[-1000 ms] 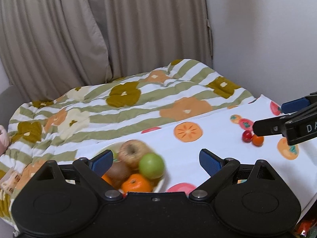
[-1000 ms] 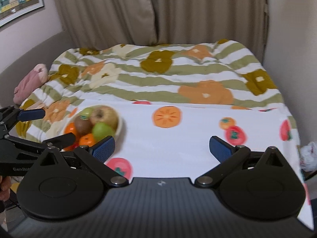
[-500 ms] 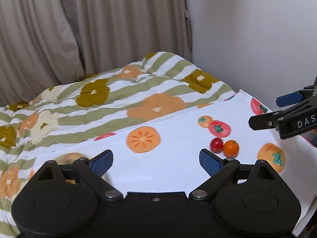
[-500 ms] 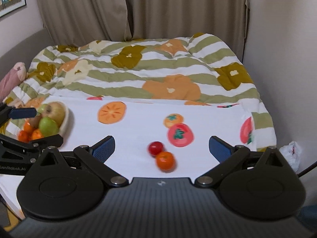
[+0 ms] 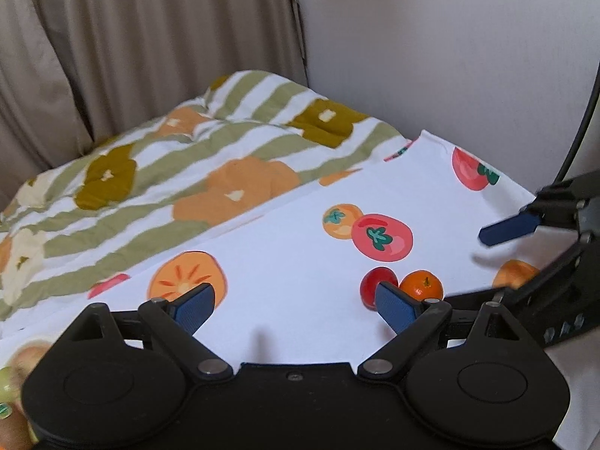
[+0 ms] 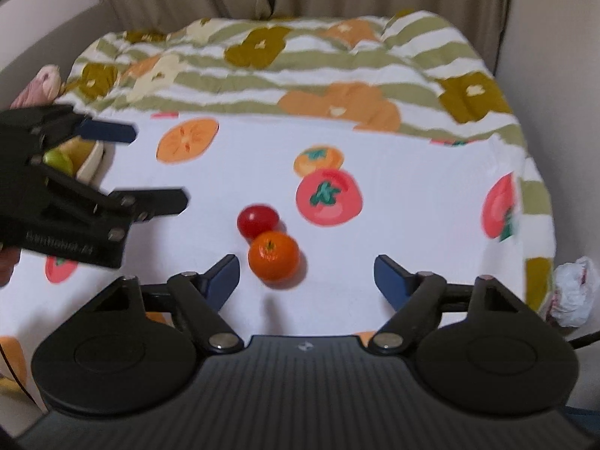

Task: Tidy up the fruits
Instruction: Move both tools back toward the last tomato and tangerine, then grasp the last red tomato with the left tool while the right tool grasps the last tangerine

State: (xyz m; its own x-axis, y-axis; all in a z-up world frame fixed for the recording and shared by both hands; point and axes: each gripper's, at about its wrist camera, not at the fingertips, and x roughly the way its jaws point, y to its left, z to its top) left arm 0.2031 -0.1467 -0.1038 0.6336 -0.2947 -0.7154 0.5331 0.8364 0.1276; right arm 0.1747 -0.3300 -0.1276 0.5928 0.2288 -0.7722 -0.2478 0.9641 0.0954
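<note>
While both tools, left tool [image 5: 294, 307] and right tool [image 6: 306, 275], gape empty, one red fruit [image 6: 258, 220] touches one orange [image 6: 273, 255].

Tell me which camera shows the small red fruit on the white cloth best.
The right wrist view: the red fruit sits fully exposed, touching the orange. In the left wrist view, a fingertip of the left claw partly covers it.

The only lettering is a blurred pale line on the black plastic body of the left gripper [image 6: 148, 167], at the left edge of the right wrist view; it cannot be read.
</note>
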